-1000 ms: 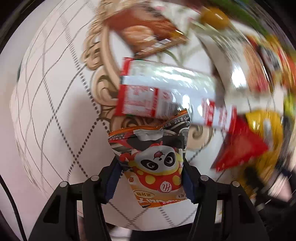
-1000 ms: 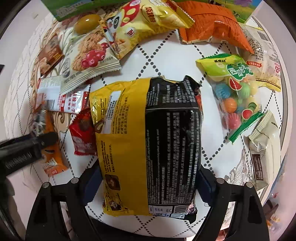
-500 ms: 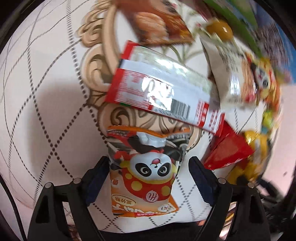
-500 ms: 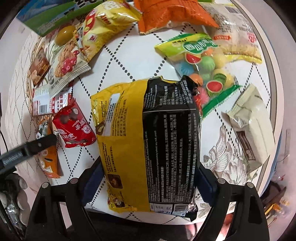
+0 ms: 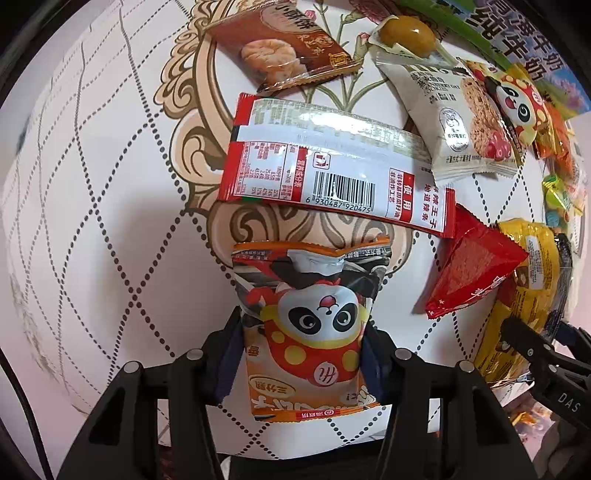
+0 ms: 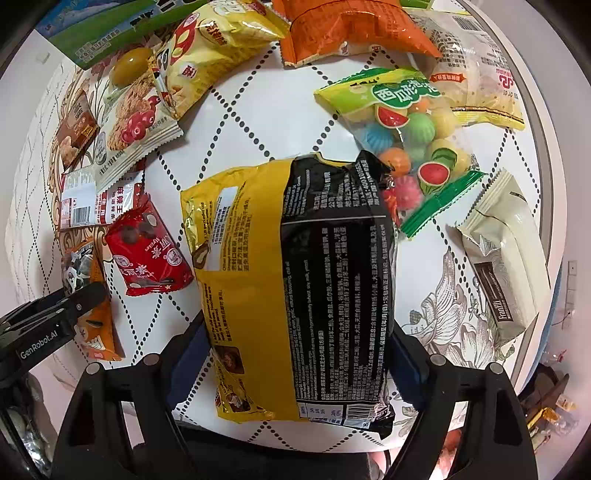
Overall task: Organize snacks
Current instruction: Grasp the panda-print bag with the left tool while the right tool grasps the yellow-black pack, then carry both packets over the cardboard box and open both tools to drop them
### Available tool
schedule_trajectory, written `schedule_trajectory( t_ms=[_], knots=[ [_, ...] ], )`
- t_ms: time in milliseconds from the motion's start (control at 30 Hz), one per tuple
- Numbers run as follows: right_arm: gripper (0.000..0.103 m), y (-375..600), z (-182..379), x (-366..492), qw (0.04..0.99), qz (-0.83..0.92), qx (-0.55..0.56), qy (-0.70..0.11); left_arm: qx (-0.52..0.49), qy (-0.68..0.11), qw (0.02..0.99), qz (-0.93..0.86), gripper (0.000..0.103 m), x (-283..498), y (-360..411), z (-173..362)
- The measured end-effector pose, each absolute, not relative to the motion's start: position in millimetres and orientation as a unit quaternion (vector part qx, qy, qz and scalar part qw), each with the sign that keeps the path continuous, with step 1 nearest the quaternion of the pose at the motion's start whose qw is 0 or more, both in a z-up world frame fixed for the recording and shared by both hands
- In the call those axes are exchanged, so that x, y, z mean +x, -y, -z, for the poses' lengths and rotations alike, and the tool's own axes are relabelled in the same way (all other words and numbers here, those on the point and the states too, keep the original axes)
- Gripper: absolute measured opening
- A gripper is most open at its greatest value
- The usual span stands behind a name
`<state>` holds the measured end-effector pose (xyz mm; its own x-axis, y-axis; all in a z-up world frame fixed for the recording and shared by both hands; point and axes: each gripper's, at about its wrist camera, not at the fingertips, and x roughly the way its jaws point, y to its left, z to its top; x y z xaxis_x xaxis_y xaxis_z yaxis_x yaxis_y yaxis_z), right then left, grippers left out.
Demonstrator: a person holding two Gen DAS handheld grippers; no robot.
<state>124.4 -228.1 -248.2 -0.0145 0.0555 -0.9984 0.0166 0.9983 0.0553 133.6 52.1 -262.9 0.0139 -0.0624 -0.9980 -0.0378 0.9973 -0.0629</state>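
Observation:
My left gripper (image 5: 301,354) is shut on a small orange panda snack packet (image 5: 308,325), held just above the round white table (image 5: 110,184). The same packet shows at the left of the right wrist view (image 6: 86,295). My right gripper (image 6: 295,354) is shut on a large yellow and black bag (image 6: 295,280), which also shows at the right edge of the left wrist view (image 5: 532,280). A red and white flat packet (image 5: 332,173) lies just beyond the panda packet. A red packet (image 5: 472,273) lies between the two held items.
Many snacks lie on the table: a brown pastry packet (image 5: 288,55), an oat cookie packet (image 5: 461,122), a yellow panda chip bag (image 6: 214,48), an orange bag (image 6: 343,26), a watermelon candy bag (image 6: 402,133), a cream Franzzi packet (image 6: 506,258), and a green milk carton (image 6: 96,33).
My left gripper has closed on the panda packet, after standing wider half a second ago. The right gripper has kept the yellow and black bag and shifted a little over the table.

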Motion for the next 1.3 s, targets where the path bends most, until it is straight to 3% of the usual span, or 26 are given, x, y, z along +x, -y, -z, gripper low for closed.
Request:
schedule_trajectory(
  t_ms=[200,533,633,800,1000,1300],
  knots=[
    [0.088,239.4,229.1,118.8,0.706,-0.027,0.056,-0.706,-0.001,-0.695,0.719,0.005,0.050,127.3,-32.1,226.4],
    [0.088,262.0,129.2,153.6,0.740,-0.102,0.111,-0.655,-0.038,-0.646,0.760,0.063,0.050,135.2,-6.4,68.3],
    [0.088,267.1,88.8,187.0,0.757,-0.125,0.121,-0.630,-0.044,-0.622,0.776,0.095,0.050,167.5,8.0,26.5],
    [0.088,275.1,38.8,268.5,0.793,-0.138,0.112,-0.583,-0.062,-0.588,0.797,0.122,0.050,258.6,45.5,3.3],
    [0.088,277.8,37.8,382.5,0.805,-0.118,0.083,-0.575,-0.071,-0.589,0.799,0.102,0.050,389.9,56.6,28.9],
    [0.088,257.1,125.0,501.8,0.754,-0.096,0.077,-0.645,-0.046,-0.646,0.759,0.064,0.050,487.9,38.7,113.7]
  ],
)
